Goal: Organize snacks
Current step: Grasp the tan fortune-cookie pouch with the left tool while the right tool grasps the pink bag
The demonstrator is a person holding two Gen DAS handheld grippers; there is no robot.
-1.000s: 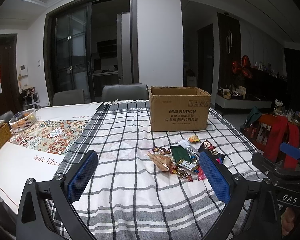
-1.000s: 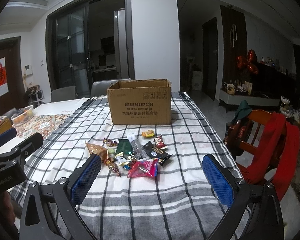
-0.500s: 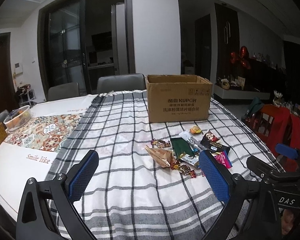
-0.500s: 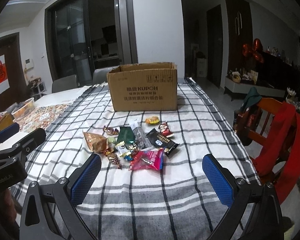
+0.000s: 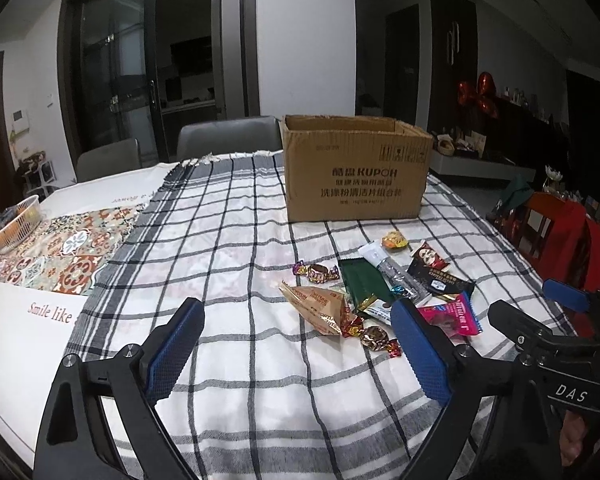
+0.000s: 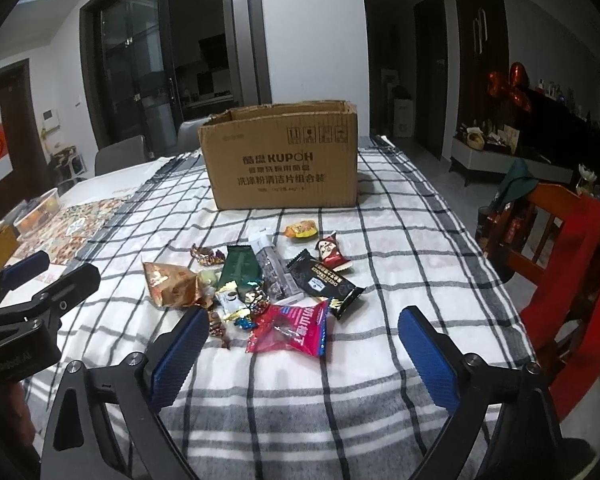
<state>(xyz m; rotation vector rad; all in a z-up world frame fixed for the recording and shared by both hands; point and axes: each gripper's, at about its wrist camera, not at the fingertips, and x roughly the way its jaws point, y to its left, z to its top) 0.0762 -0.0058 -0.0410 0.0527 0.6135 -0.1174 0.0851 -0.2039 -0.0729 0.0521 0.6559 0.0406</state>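
Note:
A pile of wrapped snacks point(image 5: 380, 284) point(image 6: 260, 280) lies on the checked tablecloth in front of an open cardboard box point(image 5: 356, 172) point(image 6: 284, 160). It includes a gold bag point(image 5: 320, 308), a dark green packet point(image 6: 240, 264), a black cracker packet point(image 6: 324, 280) and a pink packet point(image 6: 292, 328). My left gripper point(image 5: 295, 308) hovers just short of the pile's left side, jaws wide and closing, pressing on nothing. My right gripper point(image 6: 303, 316) hovers before the pink packet, jaws also wide and closing, pads clear of it. Each gripper shows in the other's view, the right gripper point(image 5: 540, 308) and the left gripper point(image 6: 48, 276).
The checked cloth point(image 5: 228, 240) covers the table's right part; a patterned mat point(image 5: 68, 248) and a white basket point(image 5: 16, 224) lie at the left. Grey chairs point(image 5: 228, 136) stand behind the table. A wooden chair draped in red cloth point(image 6: 572, 260) stands at the right edge.
Both grippers have moved forward and down toward the snack pile, which now looks nearer and larger. The blue pads of both stand slightly closer together.

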